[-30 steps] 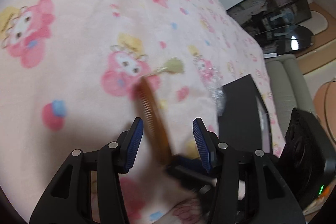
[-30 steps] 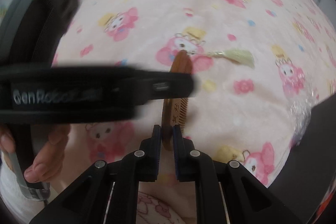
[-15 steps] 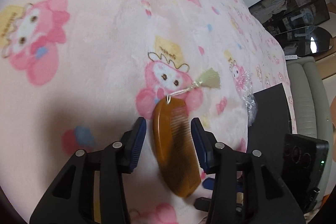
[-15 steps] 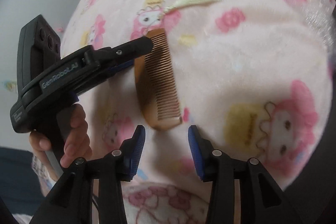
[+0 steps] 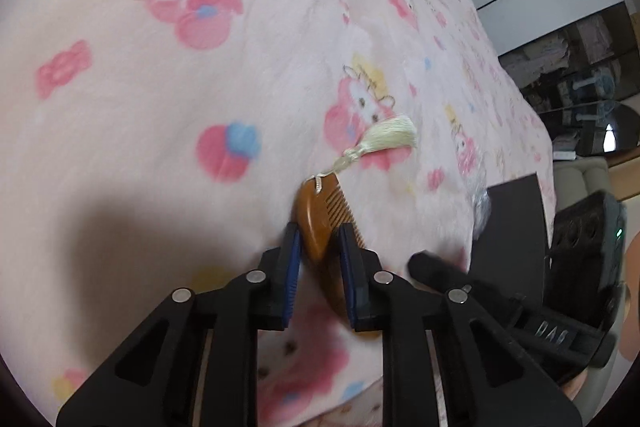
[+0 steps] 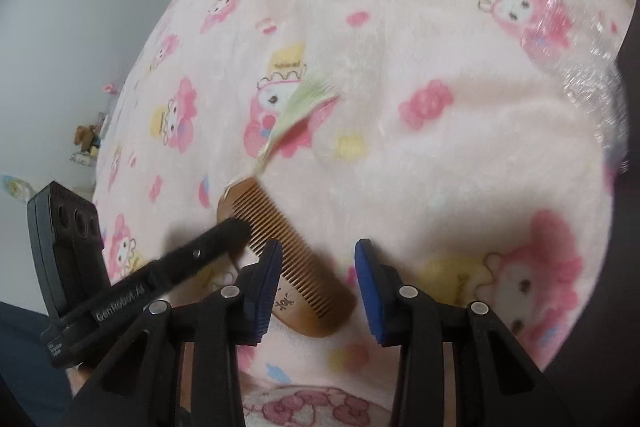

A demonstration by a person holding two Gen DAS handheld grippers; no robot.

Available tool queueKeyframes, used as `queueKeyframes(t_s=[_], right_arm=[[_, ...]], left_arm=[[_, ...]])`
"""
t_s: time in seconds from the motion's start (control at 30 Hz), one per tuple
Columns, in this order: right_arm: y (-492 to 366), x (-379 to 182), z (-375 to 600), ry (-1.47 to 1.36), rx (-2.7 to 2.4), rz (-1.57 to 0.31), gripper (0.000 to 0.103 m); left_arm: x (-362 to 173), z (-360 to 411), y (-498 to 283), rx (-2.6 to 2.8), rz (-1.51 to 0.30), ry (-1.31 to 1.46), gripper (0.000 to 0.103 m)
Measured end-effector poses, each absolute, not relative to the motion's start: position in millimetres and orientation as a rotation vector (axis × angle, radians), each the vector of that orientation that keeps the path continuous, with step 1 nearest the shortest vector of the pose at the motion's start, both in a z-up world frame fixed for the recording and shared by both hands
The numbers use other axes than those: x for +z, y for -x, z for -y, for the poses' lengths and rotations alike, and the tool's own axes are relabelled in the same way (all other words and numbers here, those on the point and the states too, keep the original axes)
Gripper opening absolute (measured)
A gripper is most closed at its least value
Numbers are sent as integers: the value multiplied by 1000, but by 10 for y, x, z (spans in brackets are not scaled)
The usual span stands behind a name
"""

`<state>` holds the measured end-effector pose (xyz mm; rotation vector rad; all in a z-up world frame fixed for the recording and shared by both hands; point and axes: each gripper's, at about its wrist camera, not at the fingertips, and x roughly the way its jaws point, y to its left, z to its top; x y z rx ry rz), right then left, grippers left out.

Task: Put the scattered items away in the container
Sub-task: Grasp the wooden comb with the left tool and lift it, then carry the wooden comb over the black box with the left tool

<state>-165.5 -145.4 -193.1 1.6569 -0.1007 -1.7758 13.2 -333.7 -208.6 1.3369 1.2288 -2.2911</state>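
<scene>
Wooden comb (image 5: 320, 227) lies on the pink blanket (image 5: 160, 107) at lower centre of your left view, its pale tassel (image 5: 384, 139) trailing toward upper right. Your left gripper (image 5: 320, 267) straddles the comb's spine and its jaws are closing; the pads sit just beside the wood, though blur hides whether they press yet. That crosswise straddle looks chosen so the pads meet the thick spine, not the teeth.

In your right view the comb (image 6: 288, 263) runs diagonally at lower centre. Your right gripper (image 6: 316, 287) hangs over its near end, jaws apart and narrowing a little, the left pad at the comb's edge and the right pad clear of it, so it holds nothing. The dark box (image 5: 516, 227) at the right edge of your left view is probably the container; the comb is not in it yet.
</scene>
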Motion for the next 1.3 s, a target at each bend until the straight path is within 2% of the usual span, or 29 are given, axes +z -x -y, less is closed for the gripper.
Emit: queueKeyframes(t_s=[0.07,0.17,0.23,0.27,0.3,0.4,0.63,0.7,0.83,0.93,1.3], right_arm=[[1628,-1982,1459,-1711,-1716,91,36],[1494,-2114,1321,-1799,-1693,88,41],[1437,-2132,1168,-1830,-1666,136,41],[1450,-2174,1145,-1844,-1636,174,42],[1467,-2193,1144,-1848,-1612,203,42],[1503,-2202,1179,-1841,-1576,258,42],[1534,-1971,1193,-1709,-1770,192,42],[1535,-2049,1223,-1751,-1746,184,42],[1546,-2226,1225,-1808,-1677,211,42],[1495,-2088,1216,-1758,-1729,174,36],[1131,-1173,672,-1540,-1887,201,36]], left_arm=[[-2043,3414,-91,-2322,-1180,-1327,36],[-2036,3539,61,-2363,-1155,-1309,37],[-2095,3572,170,-2379,-1151,-1344,37],[-2134,3572,211,-2371,-1141,-1365,33],[-2165,3557,236,-2363,-1128,-1389,22],[-2137,3479,157,-2364,-1082,-1391,19],[-2154,3299,-175,-2322,-1102,-1485,19],[-2211,3310,-191,-2300,-1146,-1487,27],[-2284,3286,-170,-2263,-1187,-1506,29],[-2166,3195,-215,-2284,-1161,-1494,27],[-1135,2659,-323,-2542,-1031,-1405,27]])
